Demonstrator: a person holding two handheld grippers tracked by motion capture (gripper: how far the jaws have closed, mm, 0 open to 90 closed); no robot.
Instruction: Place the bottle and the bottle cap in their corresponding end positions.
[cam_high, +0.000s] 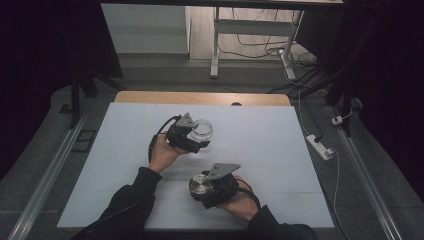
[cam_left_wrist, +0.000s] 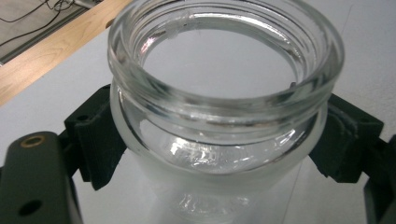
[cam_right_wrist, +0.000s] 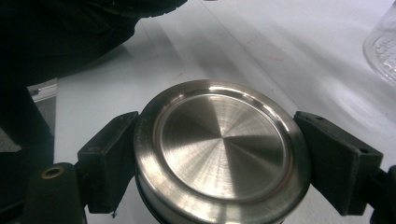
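Note:
A clear glass jar (cam_high: 204, 128) without a lid sits between the jaws of my left gripper (cam_high: 199, 135) near the middle of the white table top (cam_high: 280, 135). In the left gripper view the black pads (cam_left_wrist: 95, 140) press on the jar (cam_left_wrist: 224, 88) just under its threaded rim, and my left gripper (cam_left_wrist: 222, 140) is shut on it. Nearer the front edge, my right gripper (cam_high: 201, 187) is shut on a round brushed-metal lid (cam_high: 199, 184). In the right gripper view the lid (cam_left_wrist: 219, 149) lies flat side up between both pads (cam_right_wrist: 341, 161), just above the table, with the jar's base (cam_right_wrist: 384, 46) at the far right.
A wooden strip (cam_high: 200, 97) borders the table's far edge. On the grey floor to the right lie a white power strip (cam_high: 320, 146) and cables. A white desk frame (cam_high: 215, 40) stands beyond the table. A dark sleeve (cam_right_wrist: 56, 42) fills the right gripper view's upper left.

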